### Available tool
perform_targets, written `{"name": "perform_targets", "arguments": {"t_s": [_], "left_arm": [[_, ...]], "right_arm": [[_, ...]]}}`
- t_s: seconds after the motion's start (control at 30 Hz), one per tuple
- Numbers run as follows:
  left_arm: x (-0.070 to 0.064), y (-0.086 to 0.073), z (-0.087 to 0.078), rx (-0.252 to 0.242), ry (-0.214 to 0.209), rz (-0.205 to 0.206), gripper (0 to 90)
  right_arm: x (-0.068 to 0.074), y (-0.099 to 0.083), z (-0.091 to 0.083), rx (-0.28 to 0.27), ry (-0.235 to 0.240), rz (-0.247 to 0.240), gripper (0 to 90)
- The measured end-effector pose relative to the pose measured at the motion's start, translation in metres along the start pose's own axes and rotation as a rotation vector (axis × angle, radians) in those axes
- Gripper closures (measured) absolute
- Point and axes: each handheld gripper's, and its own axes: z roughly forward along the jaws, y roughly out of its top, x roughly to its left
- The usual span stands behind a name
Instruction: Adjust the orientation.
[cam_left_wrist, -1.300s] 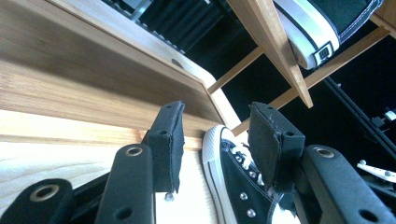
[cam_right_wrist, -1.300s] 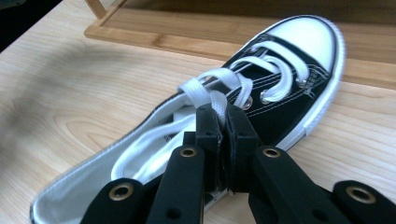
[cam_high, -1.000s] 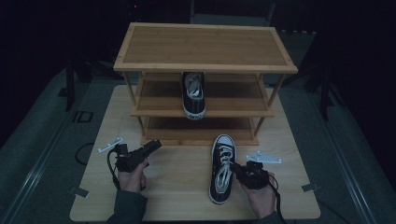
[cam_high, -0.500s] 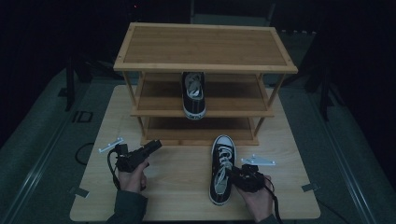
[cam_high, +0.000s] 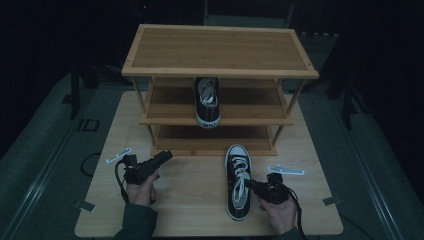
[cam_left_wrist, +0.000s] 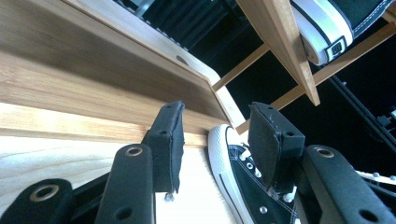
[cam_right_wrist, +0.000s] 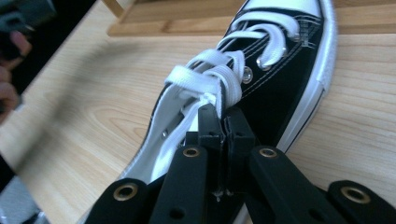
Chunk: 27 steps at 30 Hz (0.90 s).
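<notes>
- The right tool (cam_right_wrist: 223, 122) has its jaws pinched together on the collar edge of the black sneaker (cam_right_wrist: 280, 70), just below the white laces (cam_right_wrist: 219, 74).
- That sneaker (cam_high: 238, 181) lies flat on the wooden surface (cam_high: 190, 200), toe toward the shoe rack (cam_high: 220, 55).
- The left tool (cam_left_wrist: 215, 140) is held off to the left with jaws spread wide, nothing between them.
- A second sneaker (cam_high: 207, 100) sits on the rack's middle shelf.
</notes>
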Motion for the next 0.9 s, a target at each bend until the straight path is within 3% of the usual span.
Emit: {"name": "perform_targets", "arguments": {"t_s": [0.07, 0.27, 0.9], "left_arm": [[0.001, 0.000, 0.000, 0.001, 0.002, 0.002, 55.9], [0.003, -0.001, 0.000, 0.003, 0.012, 0.006, 55.9], [0.007, -0.001, 0.001, 0.011, 0.035, 0.016, 55.2]], "right_arm": [[0.001, 0.000, -0.003, -0.017, 0.012, -0.015, 88.0], [-0.001, 0.004, -0.015, -0.058, 0.071, 0.037, 88.0], [0.012, 0.018, -0.051, -0.117, 0.109, 0.019, 87.9]]}}
